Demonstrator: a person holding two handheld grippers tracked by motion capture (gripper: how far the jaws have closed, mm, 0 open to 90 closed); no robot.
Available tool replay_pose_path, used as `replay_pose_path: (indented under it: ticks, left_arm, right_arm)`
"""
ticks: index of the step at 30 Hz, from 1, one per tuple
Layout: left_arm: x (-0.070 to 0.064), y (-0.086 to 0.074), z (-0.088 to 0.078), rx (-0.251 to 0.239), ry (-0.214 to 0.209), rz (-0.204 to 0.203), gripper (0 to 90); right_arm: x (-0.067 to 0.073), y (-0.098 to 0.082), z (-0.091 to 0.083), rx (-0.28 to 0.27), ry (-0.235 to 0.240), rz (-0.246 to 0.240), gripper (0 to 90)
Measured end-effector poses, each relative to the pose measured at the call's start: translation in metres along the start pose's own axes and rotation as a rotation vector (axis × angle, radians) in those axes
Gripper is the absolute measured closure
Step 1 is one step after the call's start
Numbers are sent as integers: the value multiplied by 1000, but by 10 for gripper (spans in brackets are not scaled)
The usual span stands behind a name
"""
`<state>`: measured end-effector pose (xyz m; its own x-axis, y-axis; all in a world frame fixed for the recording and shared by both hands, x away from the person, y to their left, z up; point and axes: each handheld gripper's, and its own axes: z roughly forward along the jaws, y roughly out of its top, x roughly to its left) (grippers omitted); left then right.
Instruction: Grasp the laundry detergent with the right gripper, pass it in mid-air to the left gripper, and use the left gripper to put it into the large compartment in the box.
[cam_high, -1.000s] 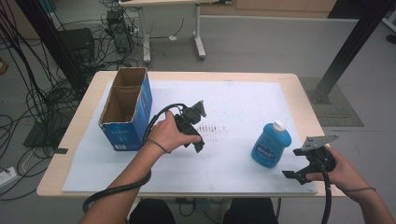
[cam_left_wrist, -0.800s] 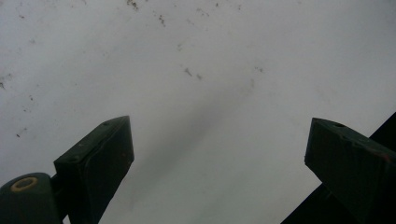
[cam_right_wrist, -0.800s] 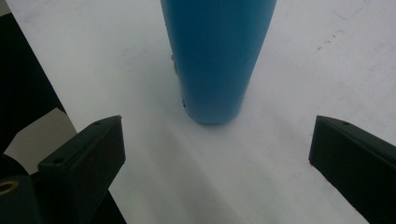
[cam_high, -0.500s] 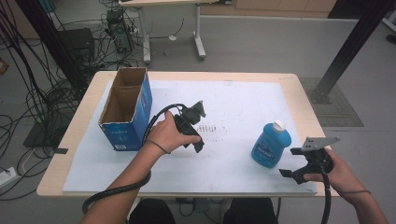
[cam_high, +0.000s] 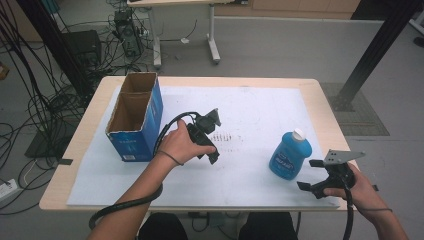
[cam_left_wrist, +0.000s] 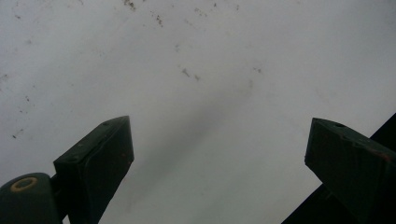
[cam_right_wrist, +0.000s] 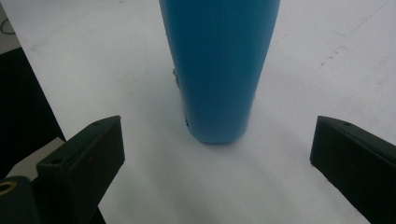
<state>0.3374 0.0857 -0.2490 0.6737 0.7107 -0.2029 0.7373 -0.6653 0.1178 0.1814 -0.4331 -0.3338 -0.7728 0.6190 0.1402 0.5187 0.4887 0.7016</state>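
The right gripper (cam_high: 316, 176), lower right of the high view, has its jaws spread wide toward the upright blue bottle (cam_high: 290, 154) just beside them. The left gripper (cam_high: 209, 142), mid-frame, rests on the counter's white sheet (cam_high: 260, 110), jaws wide and empty. An open cardboard box (cam_high: 134, 117) stands left.

1. Blue cardboard box (cam_high: 135, 142): white print on near end face, too small to read.
2. Blue bottle (cam_high: 290, 156): pale label on front, blurred, not legible.
3. No other text or numbers readable.
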Motion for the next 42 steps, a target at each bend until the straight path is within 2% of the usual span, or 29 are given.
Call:
replay_pose_path:
  ticks: [10,25,33,42]
  left_arm:
    - [-1,0,-1,-1,2,-1,82]
    - [-1,-1,1,-5,-3,-7,82]
    - [-1,-2,2,-7,-6,-10,82]
    - [0,-4,1,-9,-5,-20,82]
  right_arm:
    - [0,-14,7,-63,5,13,27]
    - [3,-25,15,-138,1,-28,28]
    - [6,-28,21,-151,-9,-80,30]
    - [4,-32,24,-177,-10,-83,30]
